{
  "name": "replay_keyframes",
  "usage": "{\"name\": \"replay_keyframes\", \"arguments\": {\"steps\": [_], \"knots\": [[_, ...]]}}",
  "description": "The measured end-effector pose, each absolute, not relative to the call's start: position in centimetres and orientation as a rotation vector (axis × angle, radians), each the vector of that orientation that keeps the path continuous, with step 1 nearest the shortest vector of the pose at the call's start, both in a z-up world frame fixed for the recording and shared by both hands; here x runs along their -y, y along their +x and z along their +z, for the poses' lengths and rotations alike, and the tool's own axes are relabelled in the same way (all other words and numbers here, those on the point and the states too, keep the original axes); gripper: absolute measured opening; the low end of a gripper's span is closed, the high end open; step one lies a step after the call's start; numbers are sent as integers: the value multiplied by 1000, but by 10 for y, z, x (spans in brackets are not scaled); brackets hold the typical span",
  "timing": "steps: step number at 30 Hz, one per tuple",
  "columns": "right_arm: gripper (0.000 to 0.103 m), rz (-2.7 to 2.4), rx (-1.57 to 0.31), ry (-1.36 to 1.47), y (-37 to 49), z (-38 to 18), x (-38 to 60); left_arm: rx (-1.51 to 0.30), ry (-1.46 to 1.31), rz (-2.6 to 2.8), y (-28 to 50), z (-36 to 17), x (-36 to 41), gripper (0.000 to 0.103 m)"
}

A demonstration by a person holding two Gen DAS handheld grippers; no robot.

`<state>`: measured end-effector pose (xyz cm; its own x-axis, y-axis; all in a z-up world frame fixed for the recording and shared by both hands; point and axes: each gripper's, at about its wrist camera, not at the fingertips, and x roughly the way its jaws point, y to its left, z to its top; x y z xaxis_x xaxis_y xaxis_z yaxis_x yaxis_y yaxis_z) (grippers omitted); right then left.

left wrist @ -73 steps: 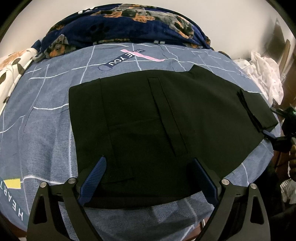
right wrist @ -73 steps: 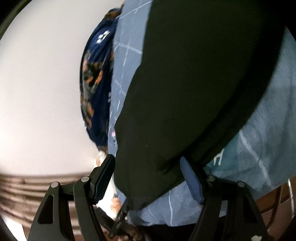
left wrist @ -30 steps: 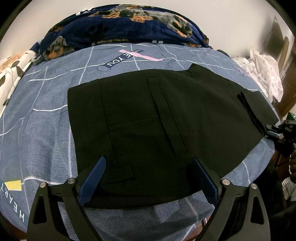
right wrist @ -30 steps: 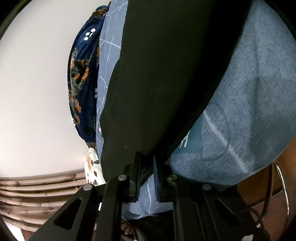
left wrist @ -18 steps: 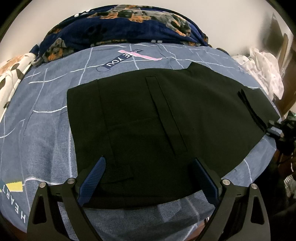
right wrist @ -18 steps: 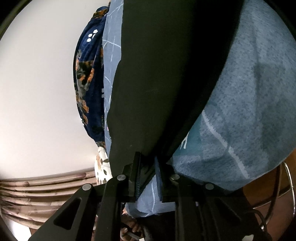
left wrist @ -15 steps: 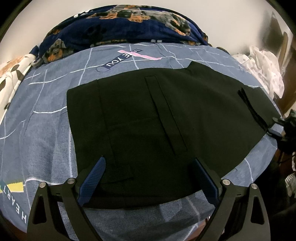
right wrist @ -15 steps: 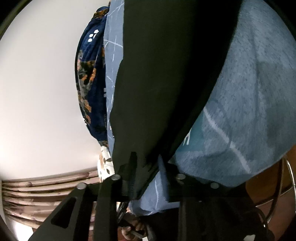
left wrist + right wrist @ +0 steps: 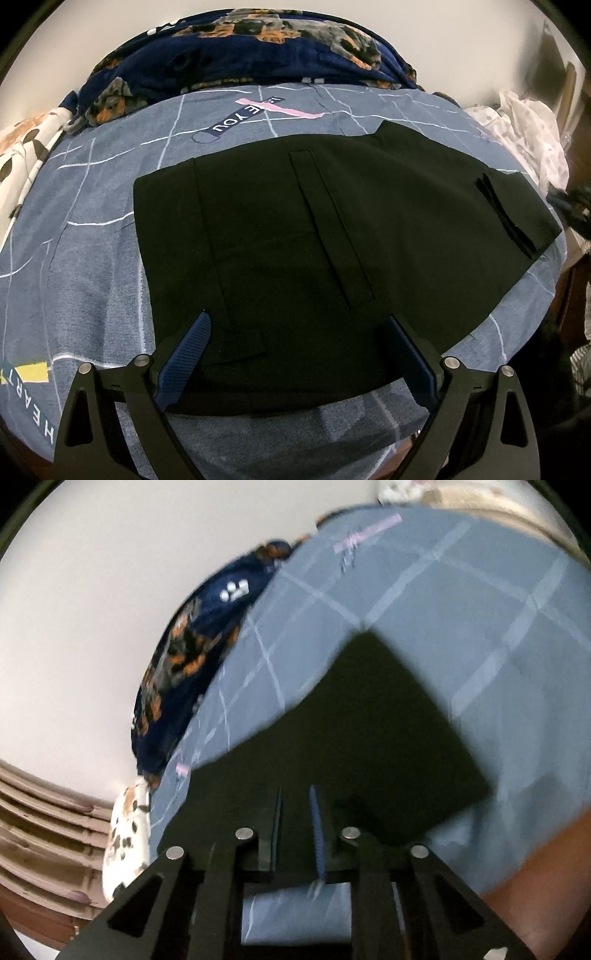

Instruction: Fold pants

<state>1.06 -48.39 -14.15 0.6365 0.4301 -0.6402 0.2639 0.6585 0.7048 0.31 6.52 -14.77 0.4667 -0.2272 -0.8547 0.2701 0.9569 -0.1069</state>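
Observation:
The black pants [image 9: 303, 236] lie spread flat on the blue-grey bedsheet [image 9: 85, 266], partly folded, with the hem end at the right. My left gripper [image 9: 299, 354] is open, its blue pads [image 9: 184, 354] straddling the near edge of the pants without gripping them. My right gripper [image 9: 297, 819] has its jaws nearly closed with a narrow gap, hovering over a corner of the pants [image 9: 369, 746]; the view is blurred by motion. It also shows at the right edge of the left wrist view [image 9: 574, 210], beside the hem.
A dark blue dog-print blanket [image 9: 251, 48] is bunched at the far side of the bed. A white patterned pillow [image 9: 22, 155] lies at the left. Crumpled white cloth [image 9: 524, 129] sits at the right, past the bed's edge.
My right gripper shut on the pants' hem corner, then let it go, swung and lifted; its view now looks across the bed. The left gripper has stayed still and open.

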Motion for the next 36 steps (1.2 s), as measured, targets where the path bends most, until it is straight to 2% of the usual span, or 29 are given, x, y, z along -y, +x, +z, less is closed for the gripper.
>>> {"name": "replay_keyframes", "arguments": {"steps": [7,9,10,11,16,17,20,24,27,30,32,36], "knots": [[14,41,-986,827,61,-168,518,-1045,65,-298,3,-150,-64,95],[9,11,-1000,832,64,-177,523,-1047,64,-298,4,-150,-64,95],[1,-3,-1003,843,63,-182,524,-1046,64,-298,3,-150,-63,95],[0,-5,-996,863,61,-186,527,-1047,65,-299,3,-150,-63,96],[0,12,-974,864,57,-182,528,-1046,78,-299,2,-152,-60,98],[8,20,-960,868,57,-179,529,-1046,78,-299,2,-152,-60,98],[9,28,-927,860,61,-168,530,-1047,75,-299,1,-152,-60,98],[9,25,-937,877,71,-171,536,-1048,76,-300,1,-152,-59,98],[0,8,-965,905,75,-183,543,-1048,73,-300,1,-152,-59,98],[0,23,-949,963,69,-187,550,-1050,76,-299,1,-151,-59,98],[10,39,-900,976,56,-179,551,-1052,72,-302,1,-151,-60,98],[10,75,-869,903,14,-163,541,-1050,70,-305,1,-151,-61,99]]}}
